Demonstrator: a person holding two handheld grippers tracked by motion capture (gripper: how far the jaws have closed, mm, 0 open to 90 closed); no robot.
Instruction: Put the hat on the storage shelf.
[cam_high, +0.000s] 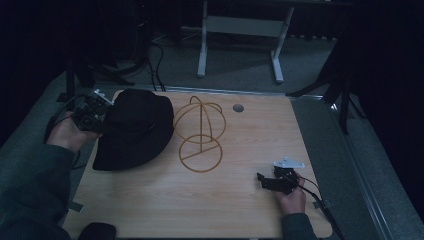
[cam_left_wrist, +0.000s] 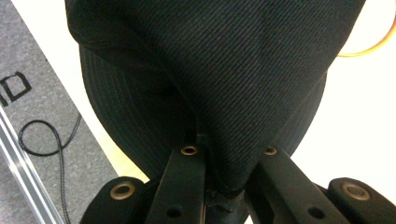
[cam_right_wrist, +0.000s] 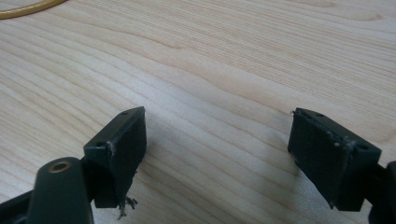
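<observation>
A black brimmed hat (cam_high: 132, 127) lies on the left part of the wooden table (cam_high: 230, 210), its near edge lifted a little. My left gripper (cam_high: 106, 126) reaches it from the left and is shut on its brim. In the left gripper view the dark fabric (cam_left_wrist: 210, 70) bunches between the closed jaws of the left gripper (cam_left_wrist: 226, 158). A gold wire hat stand (cam_high: 200, 132) with a round base stands just right of the hat. My right gripper (cam_high: 262, 181) rests low at the table's front right, open, and in its own view nothing but bare wood lies between the jaws of the right gripper (cam_right_wrist: 217, 154).
A round cable grommet (cam_high: 238, 107) sits near the table's far edge. Beyond it stand the white legs of another desk (cam_high: 202, 45), with cables (cam_high: 156, 70) on the grey floor. A dark rounded object (cam_high: 97, 231) lies at the front left corner.
</observation>
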